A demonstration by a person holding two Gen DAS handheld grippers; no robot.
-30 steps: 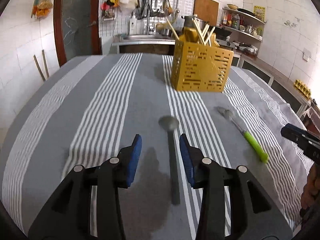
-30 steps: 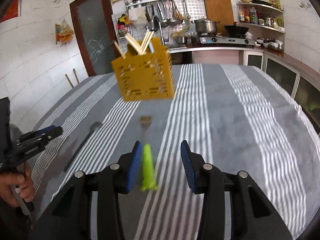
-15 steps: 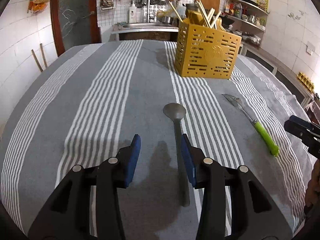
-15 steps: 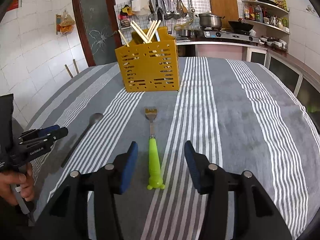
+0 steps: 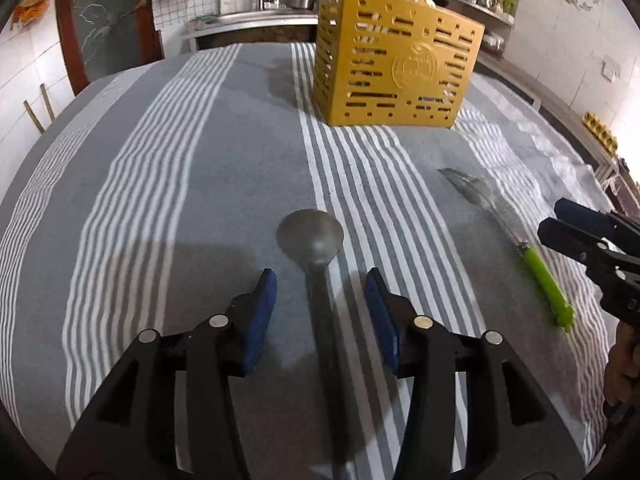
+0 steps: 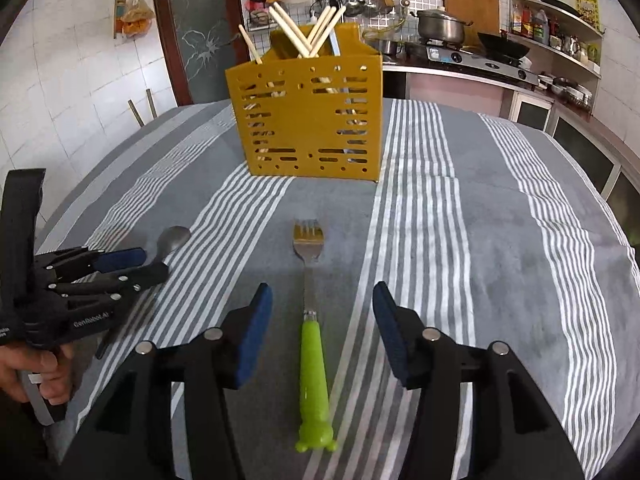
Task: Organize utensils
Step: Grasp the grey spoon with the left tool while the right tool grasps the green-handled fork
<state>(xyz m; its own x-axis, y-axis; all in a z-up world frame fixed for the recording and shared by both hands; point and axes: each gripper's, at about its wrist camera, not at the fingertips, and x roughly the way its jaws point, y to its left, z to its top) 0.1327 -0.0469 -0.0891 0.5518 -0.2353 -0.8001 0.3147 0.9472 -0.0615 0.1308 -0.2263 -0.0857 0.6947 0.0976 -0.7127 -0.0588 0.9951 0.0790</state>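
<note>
Left gripper [image 5: 320, 292], bottom centre of left wrist view: jaws apart, just been opening, straddling handle of grey spoon [image 5: 311, 236] w/o touching. Spoon flat on striped cloth [image 5: 160, 184], bowl just above pads, mid-frame.

Right gripper [image 6: 322, 308], bottom centre of right wrist view: jaws apart, widened moments ago, either side of fork [image 6: 309, 280] w/ green handle, pads clear of it. Fork flat on cloth, tines toward top of frame.

Yellow slotted caddy [image 6: 312, 120] upright at upper centre, behind both utensils, chopsticks [image 6: 304, 36] sticking out top.
</note>
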